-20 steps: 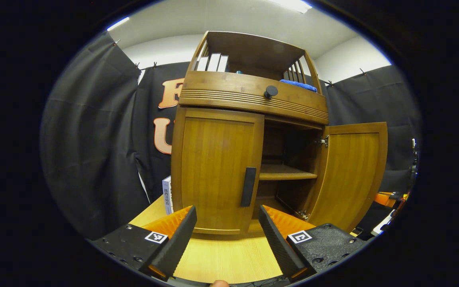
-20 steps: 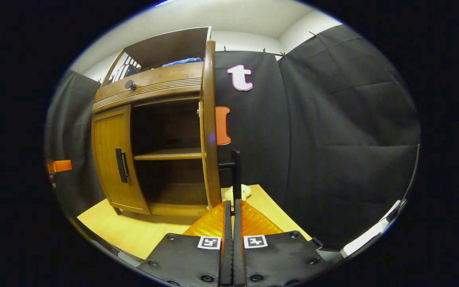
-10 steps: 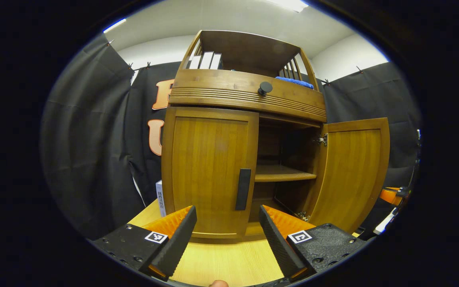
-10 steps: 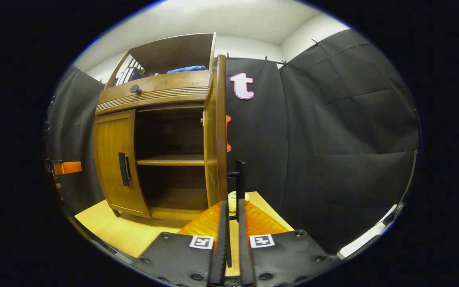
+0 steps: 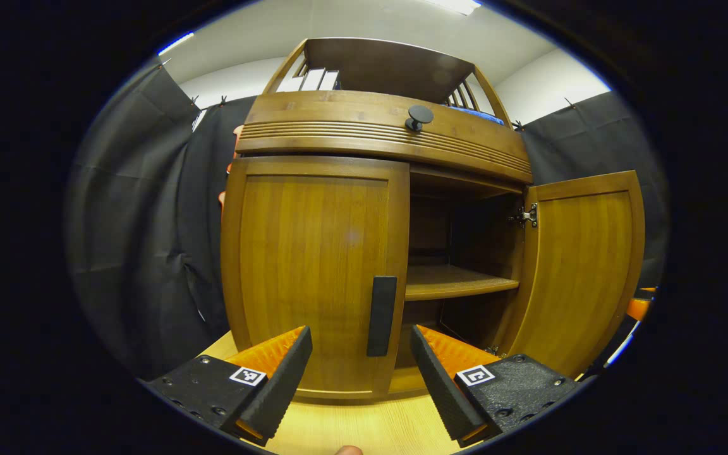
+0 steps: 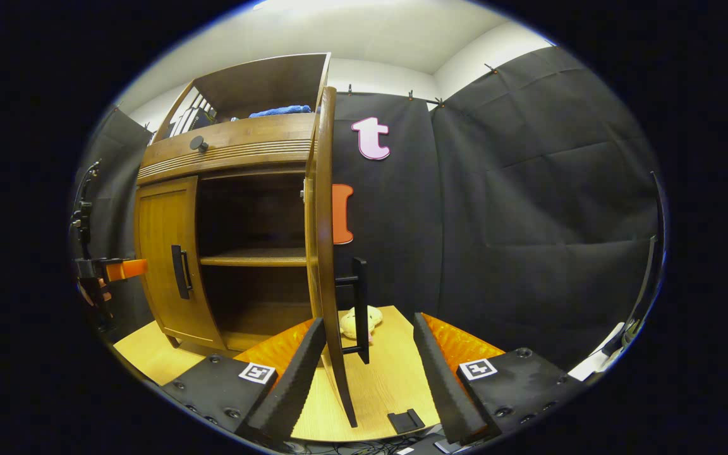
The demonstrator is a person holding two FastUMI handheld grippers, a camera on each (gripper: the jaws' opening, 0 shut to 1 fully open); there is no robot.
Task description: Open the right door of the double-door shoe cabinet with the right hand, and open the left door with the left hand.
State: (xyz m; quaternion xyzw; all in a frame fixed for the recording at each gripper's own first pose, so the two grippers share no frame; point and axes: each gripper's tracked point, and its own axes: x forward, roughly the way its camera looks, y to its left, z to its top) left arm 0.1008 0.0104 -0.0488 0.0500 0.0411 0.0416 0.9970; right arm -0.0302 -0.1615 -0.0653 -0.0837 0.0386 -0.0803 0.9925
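The wooden shoe cabinet (image 5: 376, 136) stands close ahead in the left gripper view. Its left door (image 5: 313, 265) is closed, with a black vertical handle (image 5: 382, 316) at its right edge. My left gripper (image 5: 359, 335) is open just short of that handle, one finger on each side and not touching. The right door (image 5: 582, 265) is swung wide open. In the right gripper view this door (image 6: 323, 253) shows edge-on, and its black handle (image 6: 359, 309) stands free between the fingers of my open right gripper (image 6: 369, 322). The left gripper (image 6: 111, 270) appears at the far left there.
An inner shelf (image 5: 459, 281) shows in the open half. Above it is a drawer with a round black knob (image 5: 419, 115); books (image 5: 310, 79) and a blue cloth (image 6: 282, 110) sit on top. A small cream toy (image 6: 359, 321) lies on the wooden table (image 6: 389, 385) behind the open door.
My right gripper has opened and let go of the right door's handle. My left gripper has moved closer to the left door, whose handle now sits between its fingers.
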